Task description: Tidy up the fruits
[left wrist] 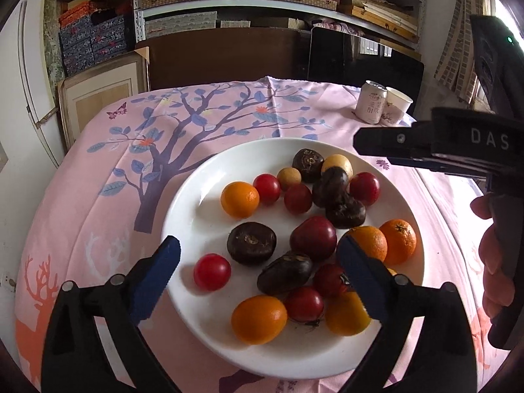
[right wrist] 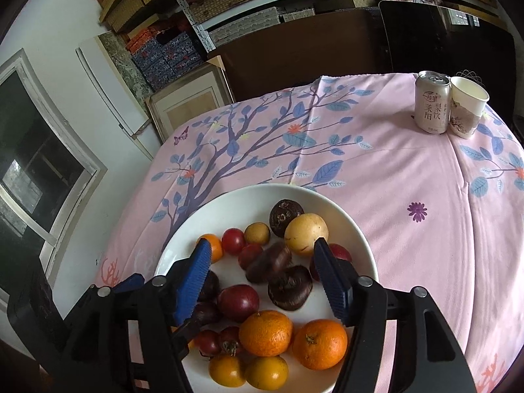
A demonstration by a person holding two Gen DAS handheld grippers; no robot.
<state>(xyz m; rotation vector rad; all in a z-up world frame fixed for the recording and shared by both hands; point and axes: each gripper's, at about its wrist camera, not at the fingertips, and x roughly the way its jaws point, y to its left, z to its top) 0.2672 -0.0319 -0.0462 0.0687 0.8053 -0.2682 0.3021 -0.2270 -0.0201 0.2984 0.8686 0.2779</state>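
Shelves of patterned boxes back a table under a pink tree-print cloth (right wrist: 376,177), where we hold both grippers over a white plate (left wrist: 193,196) near the table's near edge. All the fruit lies mixed on that plate: oranges (right wrist: 319,344), red cherry tomatoes (left wrist: 212,271), dark chestnut-like pieces (left wrist: 251,243) and a pale yellow fruit (right wrist: 306,234). Our left gripper (left wrist: 258,273) hovers spread wide, holding nothing; our right gripper (right wrist: 262,273) is likewise released, a dark piece blurred between its jaws. A can (right wrist: 432,101) and paper cup (right wrist: 468,108) stand touching at the far right corner. We judge sorting in hand; any next grasp needs 1 round, rolling fruit isolated from its neighbours.
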